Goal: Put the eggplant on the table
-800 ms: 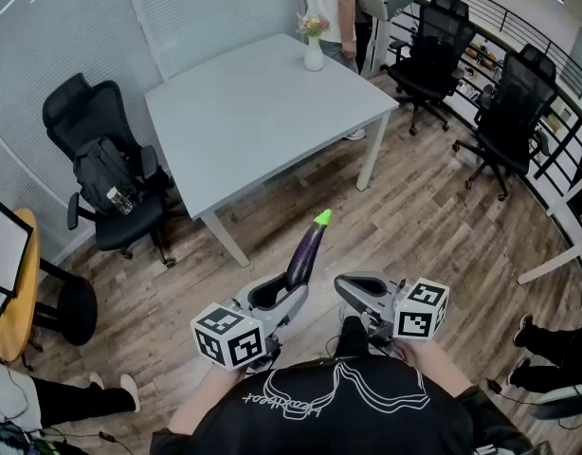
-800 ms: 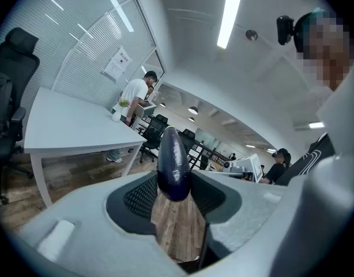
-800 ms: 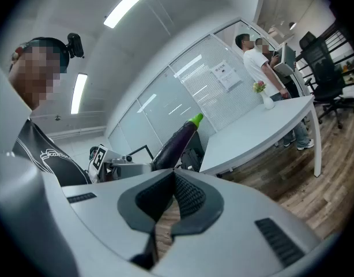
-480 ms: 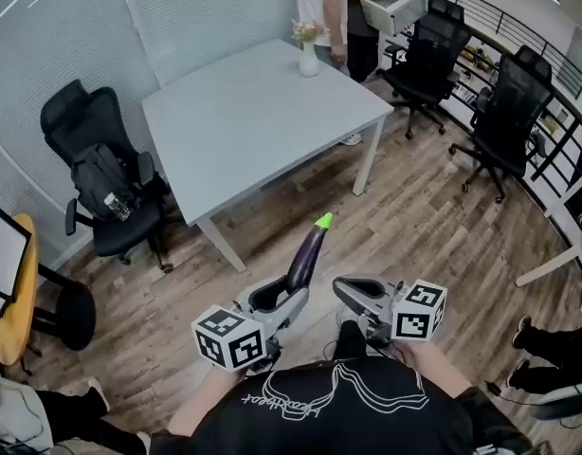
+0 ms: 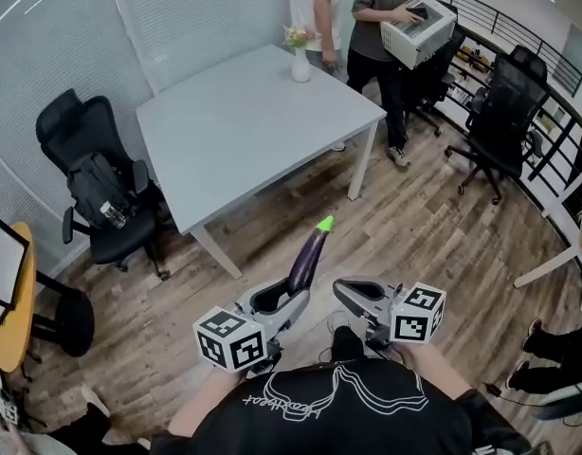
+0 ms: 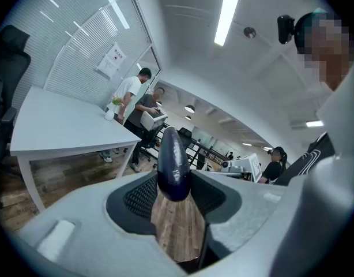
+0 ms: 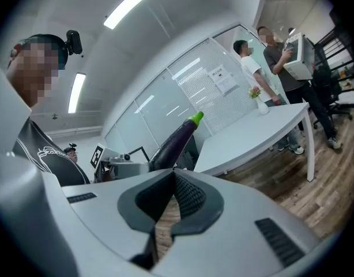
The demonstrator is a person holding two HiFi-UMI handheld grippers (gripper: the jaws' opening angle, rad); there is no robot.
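Since the earlier frames a person carrying a grey box point(image 5: 419, 28) has walked into the head view at 1 o'clock, beside the far corner of the table point(image 5: 244, 126), and the shoes at the lower left edge are gone; both grippers and the eggplant point(image 5: 306, 259) sit where they were. The left gripper point(image 5: 289, 294) is clamped on the eggplant's rounded purple end, its dark pads pressing on either side as the left gripper view shows; the rest of the eggplant sticks out clear beyond the jaws. Its long axis runs away from the wearer toward about 1 o'clock in the head view, with the green stem tip point(image 5: 323, 223) leading and the blunt end held in the jaws. The eggplant hangs in the air over the wooden floor point(image 5: 414, 226), short of the table and well apart from it. The right gripper point(image 5: 343, 290), just beside the left at 3 o'clock, has its jaws brought together with nothing between them. The table is bare but for a white vase of flowers point(image 5: 300, 60) at its far edge; a black office chair point(image 5: 92, 173) with a bag on its seat stands at 10 o'clock.
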